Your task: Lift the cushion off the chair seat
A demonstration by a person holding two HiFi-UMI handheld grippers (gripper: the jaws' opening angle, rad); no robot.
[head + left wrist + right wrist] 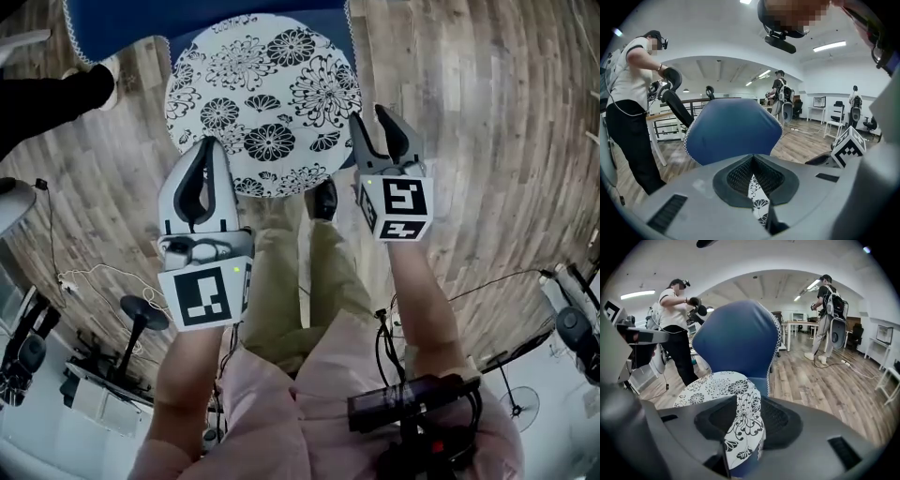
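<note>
The round white cushion with black flower print (262, 103) lies on the seat of the blue padded chair (131, 23), pinched at its rim farthest from the chair's back. The left gripper's (208, 150) fingers are nearly together on a thin fold. The right gripper's (368, 120) fingers clamp a thicker, curled fold. The grasp looks made. Next, I judge, comes an even raise with both grippers, since the soft cloth will sag.

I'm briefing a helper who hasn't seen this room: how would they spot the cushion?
Find the blue chair on the wooden floor. Over its seat is a round cushion, its near edge between the jaws of the left gripper and the right gripper. It alone is white with black flower prints.
</note>
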